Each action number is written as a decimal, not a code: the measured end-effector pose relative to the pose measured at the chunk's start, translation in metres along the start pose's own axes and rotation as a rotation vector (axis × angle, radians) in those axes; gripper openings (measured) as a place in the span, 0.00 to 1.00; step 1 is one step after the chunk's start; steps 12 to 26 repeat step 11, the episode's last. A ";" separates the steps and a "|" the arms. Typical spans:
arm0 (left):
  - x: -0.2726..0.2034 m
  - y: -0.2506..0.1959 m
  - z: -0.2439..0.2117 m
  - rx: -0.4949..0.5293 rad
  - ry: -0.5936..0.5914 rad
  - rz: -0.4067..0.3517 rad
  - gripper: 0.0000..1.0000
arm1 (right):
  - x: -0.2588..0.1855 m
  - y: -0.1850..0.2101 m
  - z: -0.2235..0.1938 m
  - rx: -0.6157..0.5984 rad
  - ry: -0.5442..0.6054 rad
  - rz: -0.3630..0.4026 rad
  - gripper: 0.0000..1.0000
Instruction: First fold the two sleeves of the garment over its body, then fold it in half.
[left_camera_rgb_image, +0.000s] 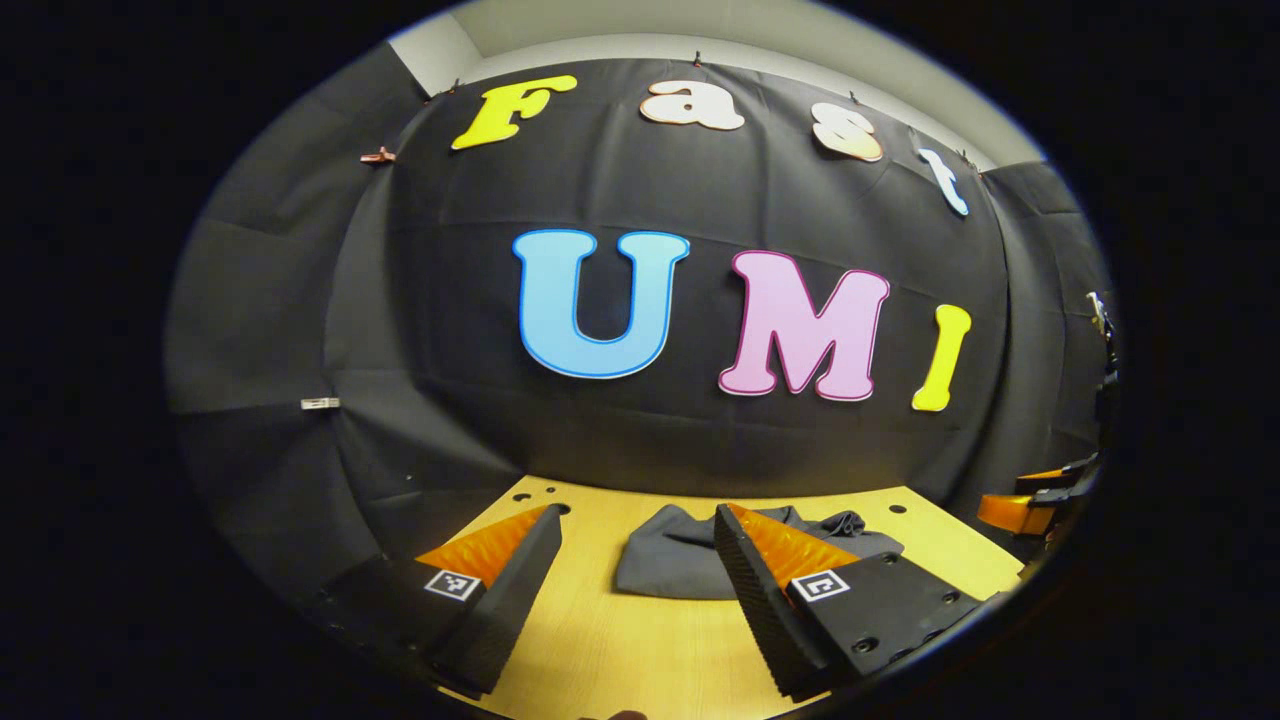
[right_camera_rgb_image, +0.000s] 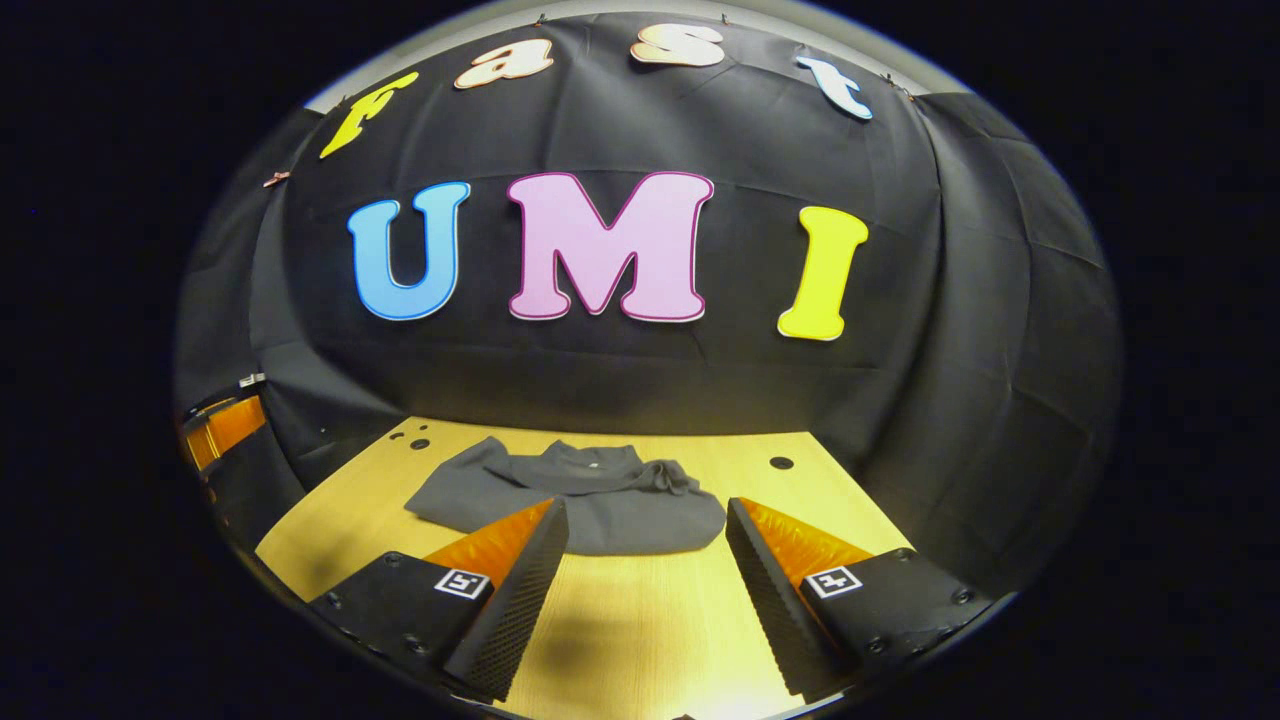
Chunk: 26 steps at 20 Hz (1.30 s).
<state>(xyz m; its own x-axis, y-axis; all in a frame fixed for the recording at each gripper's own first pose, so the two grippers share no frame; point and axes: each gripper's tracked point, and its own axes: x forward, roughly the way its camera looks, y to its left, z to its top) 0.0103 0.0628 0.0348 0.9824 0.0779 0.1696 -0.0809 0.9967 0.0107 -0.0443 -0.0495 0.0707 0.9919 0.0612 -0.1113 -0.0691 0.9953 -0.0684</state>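
On the wooden table (right_camera_rgb_image: 640, 640) lies a dark grey garment (right_camera_rgb_image: 590, 500), rumpled.

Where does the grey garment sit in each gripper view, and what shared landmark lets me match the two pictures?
Left gripper view: the grey garment lies low centre, partly behind the right finger.
Right gripper view: it lies low centre-left, beyond both fingertips, flat and spread.
Shared landmark: the wooden table, meeting the black cloth wall just behind the garment.

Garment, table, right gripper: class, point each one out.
garment (right_camera_rgb_image: 610, 510), right gripper view, middle of the body.
table (right_camera_rgb_image: 650, 620), right gripper view, bare wood.
right gripper (right_camera_rgb_image: 645, 520), right gripper view, midway between fingertips.
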 end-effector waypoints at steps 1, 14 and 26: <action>-0.009 0.000 -0.006 -0.014 0.005 -0.003 0.97 | -0.011 0.004 -0.008 0.004 0.008 0.005 0.98; -0.039 -0.014 -0.036 -0.025 0.099 -0.033 0.96 | -0.048 0.023 -0.058 0.075 0.098 0.028 0.98; -0.039 -0.014 -0.036 -0.025 0.099 -0.033 0.96 | -0.048 0.023 -0.058 0.075 0.098 0.028 0.98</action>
